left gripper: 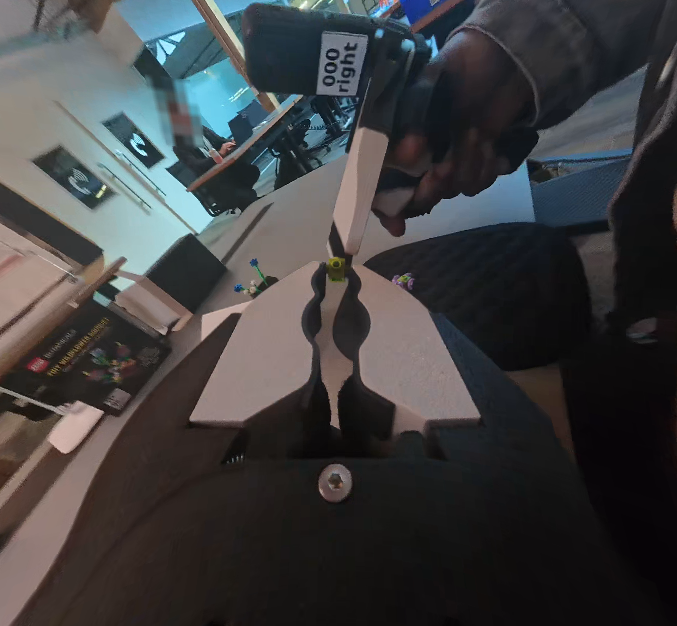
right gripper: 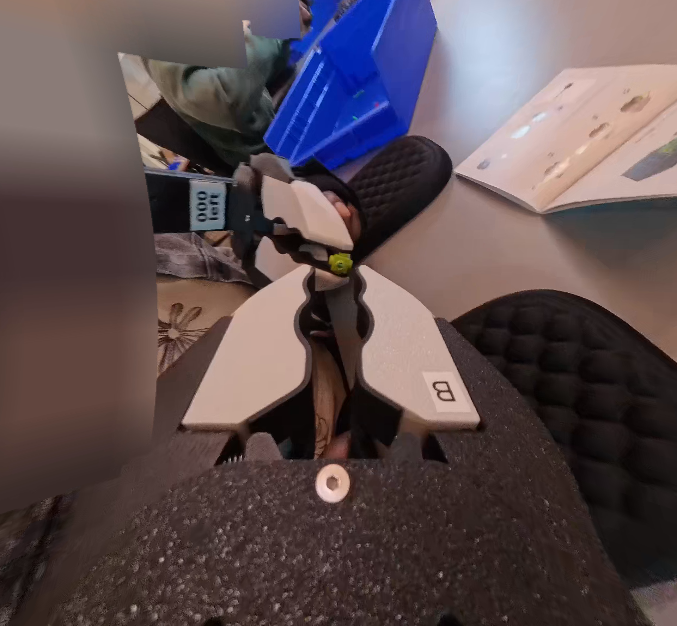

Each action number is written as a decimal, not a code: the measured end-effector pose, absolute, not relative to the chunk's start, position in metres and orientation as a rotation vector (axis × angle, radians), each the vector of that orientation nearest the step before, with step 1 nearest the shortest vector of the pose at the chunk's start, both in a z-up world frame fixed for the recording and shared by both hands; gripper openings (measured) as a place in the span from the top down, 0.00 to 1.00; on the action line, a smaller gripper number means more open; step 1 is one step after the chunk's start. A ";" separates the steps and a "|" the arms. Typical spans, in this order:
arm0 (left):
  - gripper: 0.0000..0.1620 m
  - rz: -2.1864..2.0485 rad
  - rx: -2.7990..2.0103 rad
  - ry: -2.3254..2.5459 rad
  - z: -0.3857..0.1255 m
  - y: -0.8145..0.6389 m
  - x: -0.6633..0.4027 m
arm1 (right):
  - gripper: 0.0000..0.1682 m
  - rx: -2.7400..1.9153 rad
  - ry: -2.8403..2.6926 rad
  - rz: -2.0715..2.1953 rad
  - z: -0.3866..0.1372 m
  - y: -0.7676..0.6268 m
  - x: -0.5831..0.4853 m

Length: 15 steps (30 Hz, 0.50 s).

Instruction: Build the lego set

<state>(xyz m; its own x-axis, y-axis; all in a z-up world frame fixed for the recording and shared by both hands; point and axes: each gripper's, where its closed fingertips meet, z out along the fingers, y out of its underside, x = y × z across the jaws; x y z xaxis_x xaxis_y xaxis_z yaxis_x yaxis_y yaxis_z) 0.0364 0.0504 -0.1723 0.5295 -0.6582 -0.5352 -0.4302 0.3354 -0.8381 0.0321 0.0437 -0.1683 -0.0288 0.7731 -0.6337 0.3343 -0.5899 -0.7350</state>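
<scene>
My left gripper [left gripper: 336,268] is shut on a small lime green lego piece [left gripper: 336,270], pinched at its fingertips above the table. The right gripper [left gripper: 343,252] comes down from above and its tips touch the top of that piece. In the right wrist view my right gripper [right gripper: 334,271] has its jaws a little apart. The lime piece [right gripper: 339,264] sits just past its tips, still held by the left gripper [right gripper: 331,260], which comes in from the left. Built blue lego flowers [left gripper: 254,276] stand on the table behind.
A purple lego flower [left gripper: 403,280] lies on a black quilted tray [left gripper: 494,297]. The lego box [left gripper: 91,359] lies at the left and a grey box [left gripper: 579,187] at the right. An open instruction booklet [right gripper: 568,139] and a blue bin [right gripper: 351,77] lie beyond the black trays [right gripper: 568,370].
</scene>
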 end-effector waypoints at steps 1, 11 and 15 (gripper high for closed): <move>0.94 -0.173 -1.278 1.097 -0.173 0.050 0.038 | 0.89 -1.896 -1.156 1.643 -0.169 0.045 0.032; 0.90 -0.299 -1.338 1.129 -0.181 0.048 0.048 | 0.94 -1.866 -1.168 1.579 -0.174 0.048 0.044; 0.74 -0.590 -1.551 1.118 -0.200 0.055 0.053 | 0.94 -1.883 -1.046 1.461 -0.171 0.070 0.083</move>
